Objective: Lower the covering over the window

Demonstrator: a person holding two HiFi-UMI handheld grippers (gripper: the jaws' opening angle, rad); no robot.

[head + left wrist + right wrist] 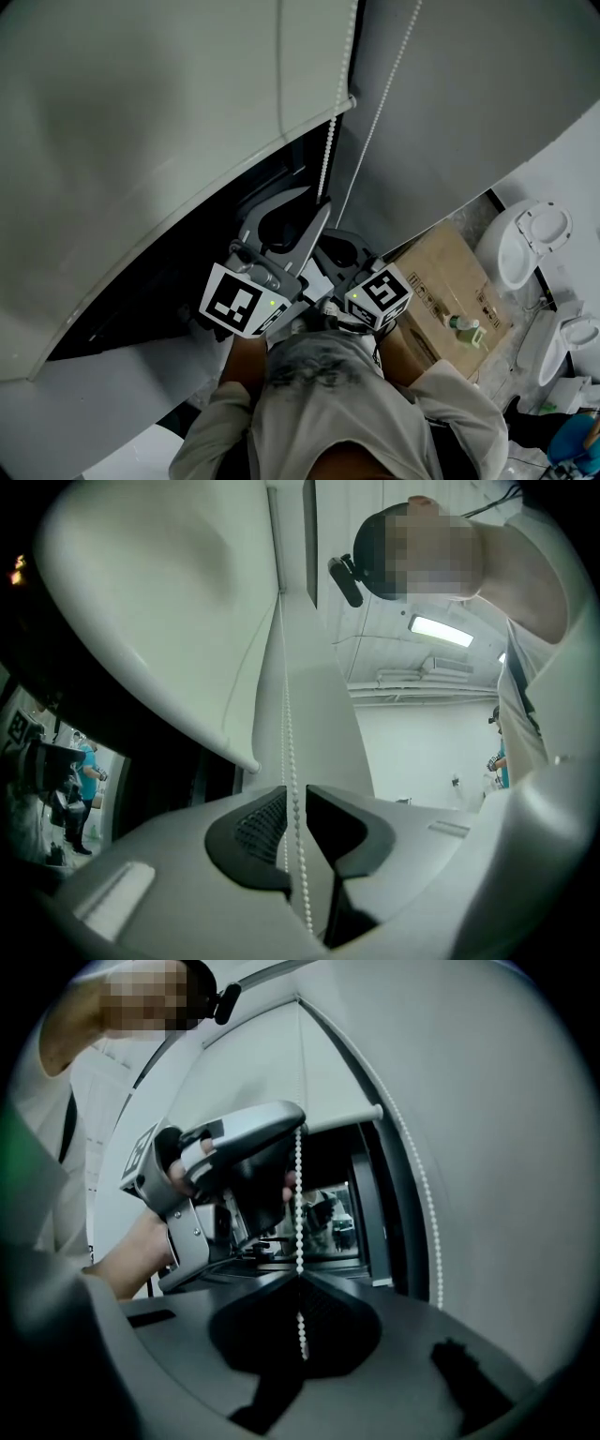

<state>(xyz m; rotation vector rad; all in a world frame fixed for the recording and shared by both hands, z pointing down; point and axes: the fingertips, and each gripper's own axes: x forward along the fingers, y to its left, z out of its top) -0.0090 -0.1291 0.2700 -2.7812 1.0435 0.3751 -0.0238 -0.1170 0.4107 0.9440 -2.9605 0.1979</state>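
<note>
The bead chain (298, 1194) is pinched by the tightly closed right gripper (300, 1283) and left loose inside the slightly parted left gripper (295, 803). With the roller blind (141, 141) partway down, the chain should be pulled straight down, slowly.

Head view: from above, steeply down. Gripper views: close, low, looking along own jaws. All share bead chain (327, 159), roller blind (141, 122).

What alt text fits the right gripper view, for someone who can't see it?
The right gripper is shut on the white bead chain of a partly lowered roller blind. The left gripper is higher up at the same chain, with the dark window behind.
</note>
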